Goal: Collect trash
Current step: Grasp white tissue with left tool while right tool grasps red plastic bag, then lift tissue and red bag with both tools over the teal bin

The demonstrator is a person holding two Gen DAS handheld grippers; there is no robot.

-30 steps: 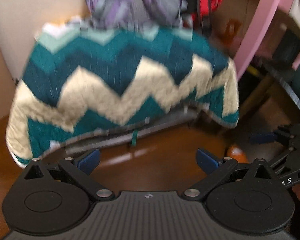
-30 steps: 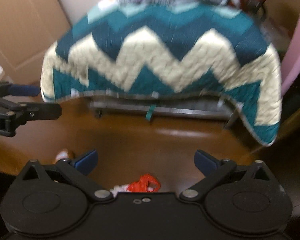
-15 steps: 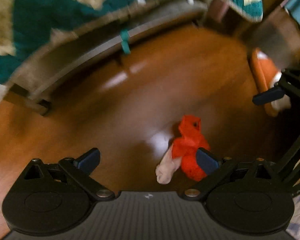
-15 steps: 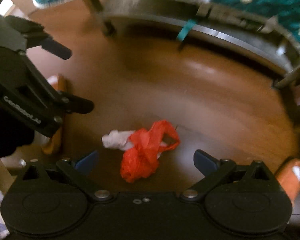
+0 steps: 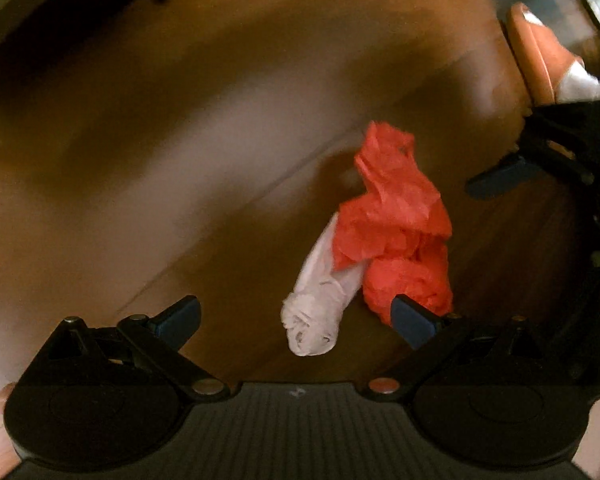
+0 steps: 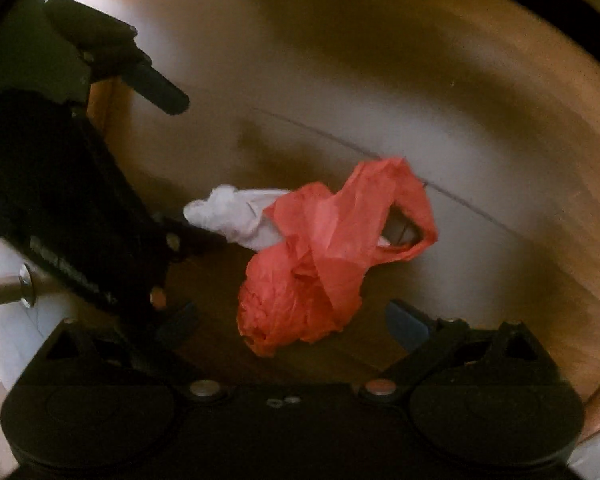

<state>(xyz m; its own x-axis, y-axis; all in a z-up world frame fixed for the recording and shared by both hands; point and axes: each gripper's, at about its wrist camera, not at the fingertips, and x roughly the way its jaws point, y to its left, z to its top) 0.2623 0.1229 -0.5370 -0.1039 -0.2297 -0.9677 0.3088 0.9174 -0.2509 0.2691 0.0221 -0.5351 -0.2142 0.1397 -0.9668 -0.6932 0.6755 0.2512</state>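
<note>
A crumpled red plastic bag [image 6: 324,256] lies on the wooden floor [image 6: 480,128], touching a white wad [image 6: 236,216]; the right hand-held gripper [image 6: 292,322] is spread wide, the left hand-held gripper [image 6: 188,168] alongside

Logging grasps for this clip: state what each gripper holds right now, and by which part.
Nothing is held. The left gripper and right gripper are both open above the red plastic bag and white crumpled tissue, which lie on the wooden floor.

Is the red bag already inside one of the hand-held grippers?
No, the red bag lies loose on the wooden floor beside a white wad.
</note>
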